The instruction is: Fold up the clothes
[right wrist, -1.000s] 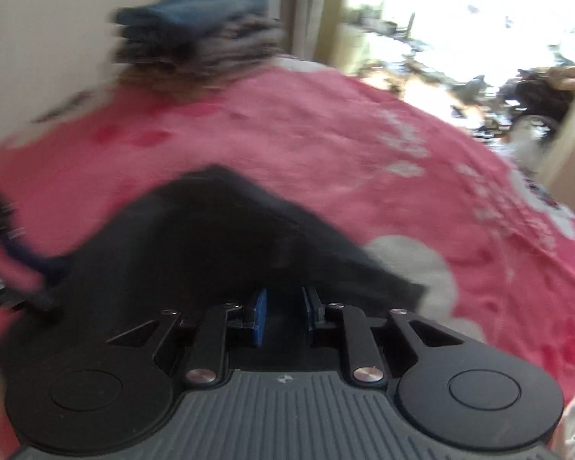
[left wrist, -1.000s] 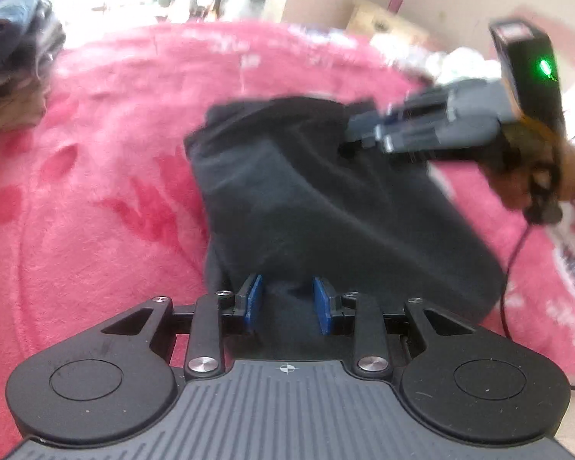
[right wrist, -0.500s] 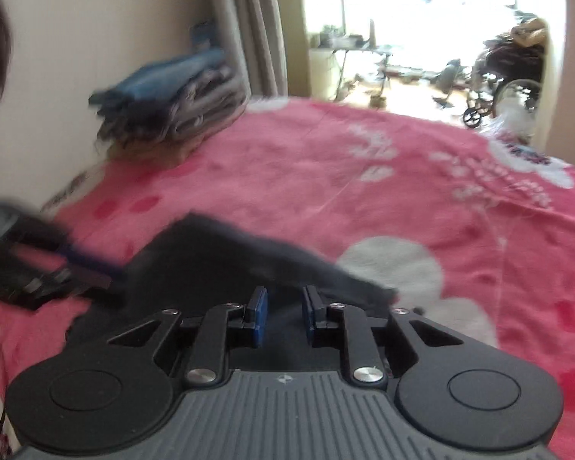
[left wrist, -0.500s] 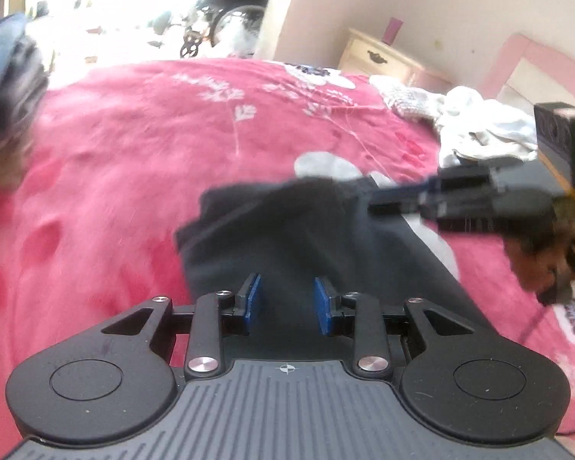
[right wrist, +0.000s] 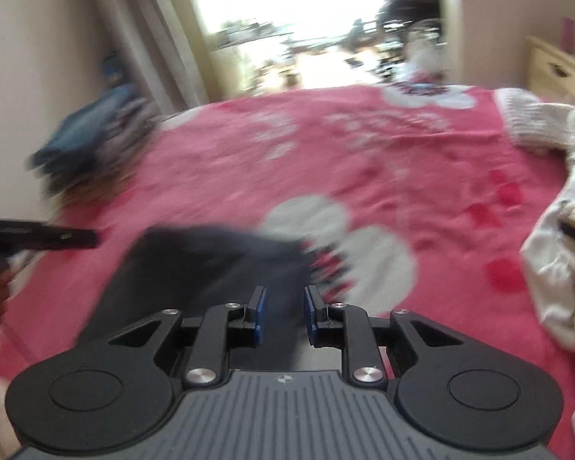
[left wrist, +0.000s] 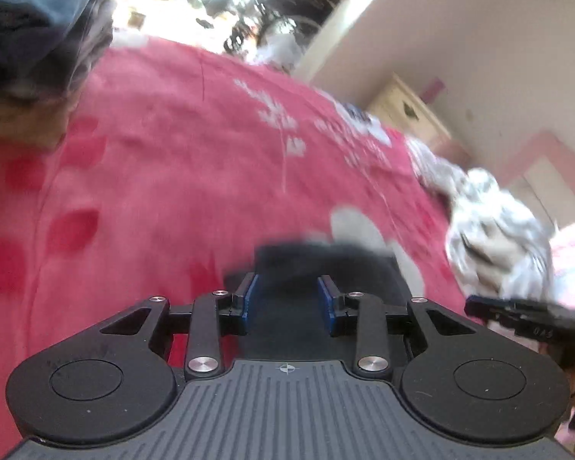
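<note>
Daylight blows out the window (right wrist: 306,19) in both views, motion blur smears everything, fisheye bends edges

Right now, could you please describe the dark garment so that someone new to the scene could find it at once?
Start from the pink floral blanket covering the bed. The dark garment lies flat on it, just ahead of both grippers, beside a white flower print. It is the only dark piece lying alone: the folded stack sits at the far edge, and the pale clothes are heaped opposite.

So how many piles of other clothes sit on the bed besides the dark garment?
2: a folded stack at the far left, a pale heap at the right; more may be hidden.
</note>
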### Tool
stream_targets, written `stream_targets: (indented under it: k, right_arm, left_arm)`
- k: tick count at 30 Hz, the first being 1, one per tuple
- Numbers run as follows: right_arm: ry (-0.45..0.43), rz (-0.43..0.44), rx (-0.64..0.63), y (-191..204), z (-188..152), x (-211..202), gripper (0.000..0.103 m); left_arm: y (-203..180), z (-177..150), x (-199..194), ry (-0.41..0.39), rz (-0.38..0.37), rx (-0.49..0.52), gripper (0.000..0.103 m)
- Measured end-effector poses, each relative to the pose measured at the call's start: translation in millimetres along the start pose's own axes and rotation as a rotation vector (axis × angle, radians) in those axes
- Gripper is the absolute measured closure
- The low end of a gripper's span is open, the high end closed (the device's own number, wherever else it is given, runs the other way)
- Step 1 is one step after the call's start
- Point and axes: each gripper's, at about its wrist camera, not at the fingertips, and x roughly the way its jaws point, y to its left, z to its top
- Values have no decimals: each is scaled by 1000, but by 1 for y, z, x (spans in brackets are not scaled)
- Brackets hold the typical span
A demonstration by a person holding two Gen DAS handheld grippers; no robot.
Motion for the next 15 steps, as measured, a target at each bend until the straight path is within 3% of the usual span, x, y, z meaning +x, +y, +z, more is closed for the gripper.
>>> stream_targets:
  k: [4,7,10,15]
  right_arm:
    - [100,130,-41,36,-30,-6,80]
    - [183,175,-32,49,-53,8,80]
    - [240,144,-7,43,-70,24,80]
    - [255,63,126,6,-81,17,83]
  left_arm:
    - [-11,-48,-17,135,-67,13,71]
    - [-27,-91,-11,239,-111,56,71]
    - [-30,-119,8,311,-64,95,72]
    - [-22,-124,6,321,-54,81,75]
